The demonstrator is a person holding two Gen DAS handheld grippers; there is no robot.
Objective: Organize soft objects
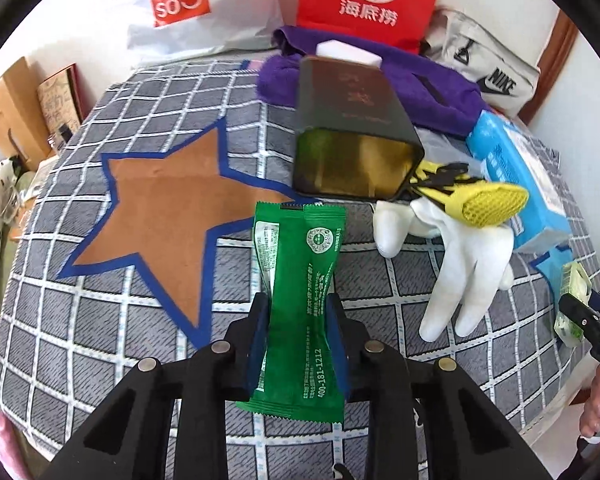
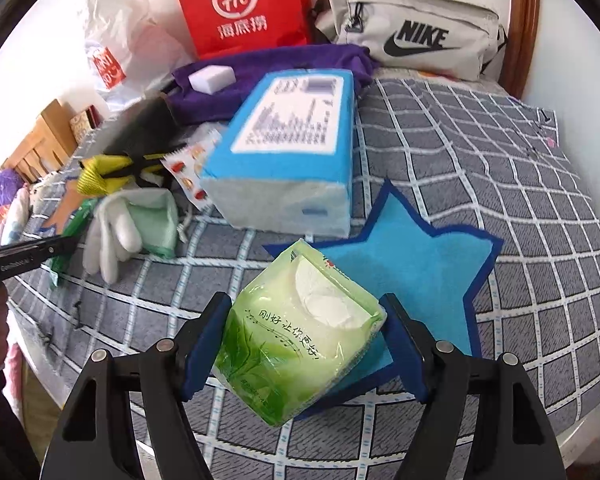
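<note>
Sachet [image 1: 296, 304], green, long axis running straight ahead toward the tin [image 1: 356, 148], is sitting pinched in the left gripper [image 1: 298, 336]; right gripper [image 2: 306, 344] is clasping a tissue pack [image 2: 300, 340] over the blue star [image 2: 412, 276].

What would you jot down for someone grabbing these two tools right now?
Left hand-held gripper: shut on the green sachet, above the brown star.
Right hand-held gripper: shut on the green tissue pack, over the blue star.
Not yet sorted: white glove, blue tissue box, dark tin, purple towel.
Next, probably: set down both held packs.
</note>
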